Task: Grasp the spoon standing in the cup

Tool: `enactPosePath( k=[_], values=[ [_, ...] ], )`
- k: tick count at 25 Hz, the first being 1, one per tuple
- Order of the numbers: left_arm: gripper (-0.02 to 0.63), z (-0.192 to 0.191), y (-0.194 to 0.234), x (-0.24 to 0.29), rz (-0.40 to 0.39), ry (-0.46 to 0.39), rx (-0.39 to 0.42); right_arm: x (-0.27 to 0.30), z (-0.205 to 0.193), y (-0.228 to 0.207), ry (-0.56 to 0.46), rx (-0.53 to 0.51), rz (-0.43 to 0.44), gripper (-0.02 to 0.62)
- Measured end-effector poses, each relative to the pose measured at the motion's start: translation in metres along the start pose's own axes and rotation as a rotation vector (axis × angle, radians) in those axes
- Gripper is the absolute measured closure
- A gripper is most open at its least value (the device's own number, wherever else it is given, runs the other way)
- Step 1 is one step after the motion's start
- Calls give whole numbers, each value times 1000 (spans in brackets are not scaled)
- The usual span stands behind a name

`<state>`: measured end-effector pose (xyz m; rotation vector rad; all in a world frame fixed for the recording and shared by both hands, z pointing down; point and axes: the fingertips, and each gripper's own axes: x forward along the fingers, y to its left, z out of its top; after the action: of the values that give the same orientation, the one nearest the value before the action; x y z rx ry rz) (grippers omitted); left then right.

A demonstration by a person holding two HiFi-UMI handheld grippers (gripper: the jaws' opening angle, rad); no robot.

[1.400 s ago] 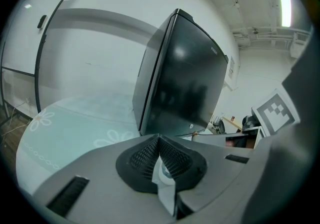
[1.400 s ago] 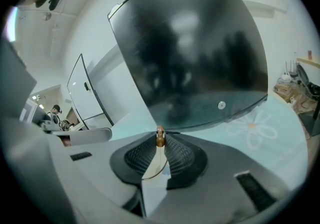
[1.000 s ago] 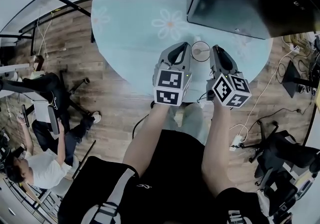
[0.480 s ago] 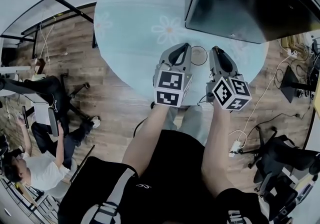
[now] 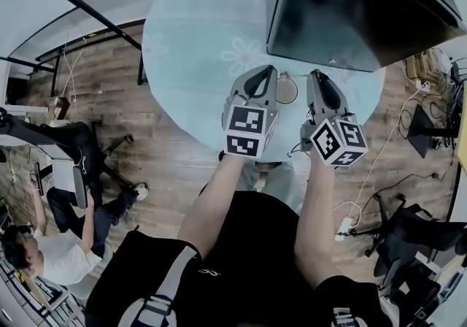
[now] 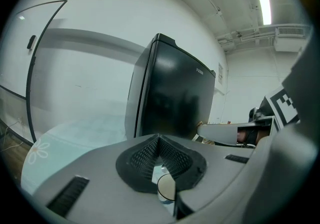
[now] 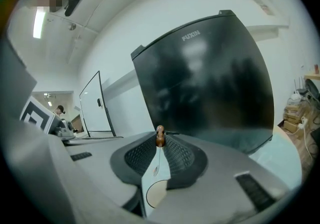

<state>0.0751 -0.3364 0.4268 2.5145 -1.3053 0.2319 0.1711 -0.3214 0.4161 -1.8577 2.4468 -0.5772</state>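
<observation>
Spoon: thin handle, brown rounded knob on top, standing in pale cup on table. Left gripper and right gripper have jaws closed, empty, flanking cup.

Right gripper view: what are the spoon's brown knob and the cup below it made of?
The spoon knob looks like varnished wood: warm brown, faint gloss, turned shape. The cup seems paper or matte plastic, pale with a beige inside; too little shows to tell.
</observation>
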Motion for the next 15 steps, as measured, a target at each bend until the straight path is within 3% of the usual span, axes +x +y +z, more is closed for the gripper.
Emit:
enactPosePath(
  k=[15],
  values=[
    [592,71,-15,-8,-29,-145,76,-7,68,18,-137,-91,42,541]
  ],
)
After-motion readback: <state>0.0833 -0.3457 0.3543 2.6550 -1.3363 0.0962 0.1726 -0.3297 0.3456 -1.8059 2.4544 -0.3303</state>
